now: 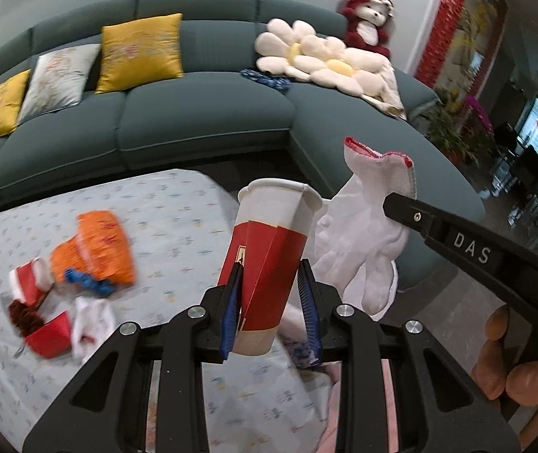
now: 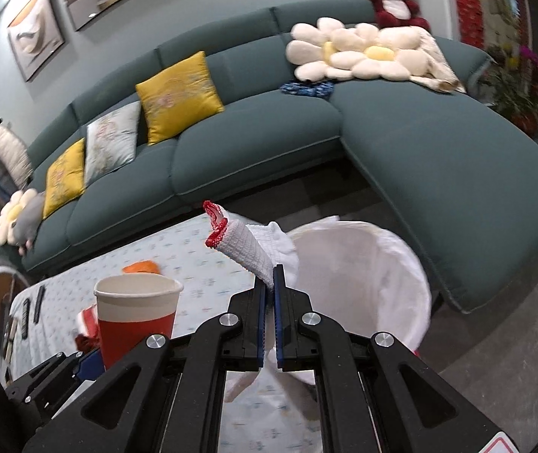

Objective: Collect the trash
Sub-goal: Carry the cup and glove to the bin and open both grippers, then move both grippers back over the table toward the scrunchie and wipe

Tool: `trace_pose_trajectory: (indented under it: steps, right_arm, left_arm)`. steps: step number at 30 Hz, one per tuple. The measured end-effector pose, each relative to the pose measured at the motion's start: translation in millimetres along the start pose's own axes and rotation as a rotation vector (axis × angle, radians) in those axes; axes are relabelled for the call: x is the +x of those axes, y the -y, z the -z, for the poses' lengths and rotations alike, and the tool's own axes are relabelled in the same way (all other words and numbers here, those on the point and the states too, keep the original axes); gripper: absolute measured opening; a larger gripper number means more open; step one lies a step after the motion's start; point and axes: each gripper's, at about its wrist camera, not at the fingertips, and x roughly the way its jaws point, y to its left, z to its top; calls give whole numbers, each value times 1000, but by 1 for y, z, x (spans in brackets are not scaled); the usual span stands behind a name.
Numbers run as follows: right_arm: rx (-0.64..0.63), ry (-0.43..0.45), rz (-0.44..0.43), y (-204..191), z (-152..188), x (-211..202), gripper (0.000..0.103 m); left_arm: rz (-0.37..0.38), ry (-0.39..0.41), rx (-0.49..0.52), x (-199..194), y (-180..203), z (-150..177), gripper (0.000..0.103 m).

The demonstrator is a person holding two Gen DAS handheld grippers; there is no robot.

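Trash is in both tools at once: the left gripper (image 1: 270,294) is clamped on a red and white paper cup (image 1: 269,249), already creased down its side, and the right gripper (image 2: 269,302) has its jaws pressed together on a white glove with a red cuff (image 2: 246,245). Both are lifted clear of the table (image 1: 178,204), beyond its right end, and the white-lined bin (image 2: 374,264) sits on the floor just past that end, below the glove.

My worry is the cup. It is pinched low on its body, and the crease suggests it could fold further and slide out, landing on the floor and not in the bin. The glove hangs limp (most of its bulk below the jaws), so it may snag on the bin's rim or cling to the pads when released. The two tools are also close together and could knock.

Both grippers point forward and down, towards the sofa (image 2: 438,143). More litter, an orange wrapper (image 1: 99,249) among it, waits near the table's left end.
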Motion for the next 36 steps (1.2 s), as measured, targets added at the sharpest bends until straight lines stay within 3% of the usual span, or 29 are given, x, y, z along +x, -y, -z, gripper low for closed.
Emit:
trace_pose_trajectory:
  steps: [12, 13, 15, 16, 17, 22, 34, 36]
  right_arm:
    - [65, -41, 65, 54, -17, 39, 5]
    - [67, -45, 66, 54, -15, 39, 7]
    - [76, -49, 70, 57, -16, 43, 11]
    - [83, -53, 71, 59, -16, 45, 12]
    - [88, -55, 72, 60, -16, 46, 12]
    - [88, -40, 86, 60, -18, 43, 28]
    - [37, -38, 52, 25, 0, 28, 41]
    - [16, -46, 42, 13, 10, 26, 44]
  left_arm:
    - [48, -60, -8, 61, 32, -25, 29]
    - [43, -57, -7, 64, 33, -27, 31]
    - [35, -52, -8, 68, 35, -32, 50]
    - [22, -43, -15, 69, 36, -34, 59]
    - [8, -27, -21, 69, 36, -36, 61]
    - [-3, -23, -44, 66, 28, -37, 62]
    - [-67, -14, -107, 33, -17, -4, 64]
    - [-91, -13, -114, 26, -28, 5, 69]
